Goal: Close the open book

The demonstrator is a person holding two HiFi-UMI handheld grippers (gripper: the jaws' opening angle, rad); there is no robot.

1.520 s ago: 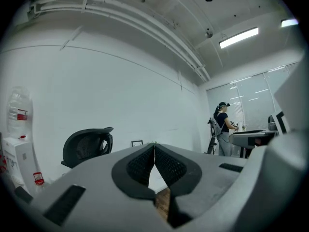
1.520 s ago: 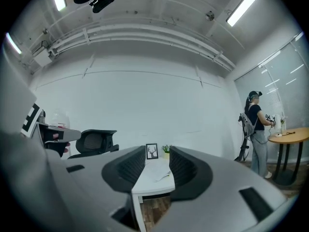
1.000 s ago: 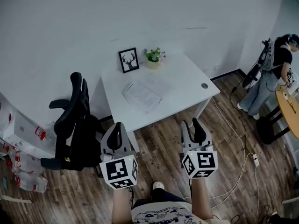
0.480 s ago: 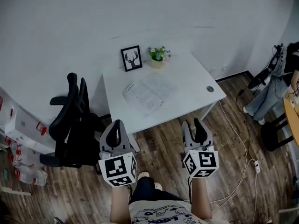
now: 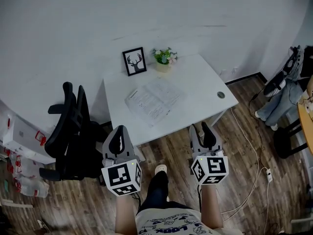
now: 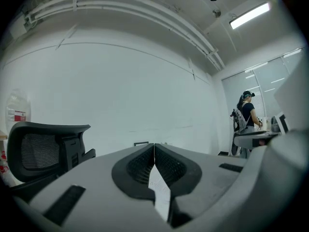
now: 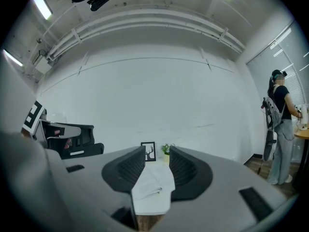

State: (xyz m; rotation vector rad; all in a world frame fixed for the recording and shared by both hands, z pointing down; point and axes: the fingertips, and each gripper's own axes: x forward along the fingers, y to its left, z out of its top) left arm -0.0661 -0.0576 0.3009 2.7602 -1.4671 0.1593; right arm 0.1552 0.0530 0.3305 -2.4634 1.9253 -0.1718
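Observation:
The open book (image 5: 154,100) lies flat with its pages up on the white desk (image 5: 205,82), left of the desk's middle. Both grippers are held level over the wooden floor, short of the desk's near edge and apart from the book. My left gripper (image 5: 119,143) has its jaws together with nothing held; in the left gripper view its tips (image 6: 154,146) meet. My right gripper (image 5: 203,133) stands open and empty. Between its jaws in the right gripper view (image 7: 157,153) I see the book (image 7: 153,180) ahead on the desk.
A framed deer picture (image 5: 134,61) and a small potted plant (image 5: 164,58) stand at the desk's back edge by the wall. A black office chair (image 5: 71,136) sits left of the desk. A person (image 5: 281,99) stands far right, and cables (image 5: 254,151) run across the floor.
Both grippers have come forward toward the desk, which now lies closer and more central. The person at the right has slid toward the picture's edge. Neither gripper's jaws have changed.

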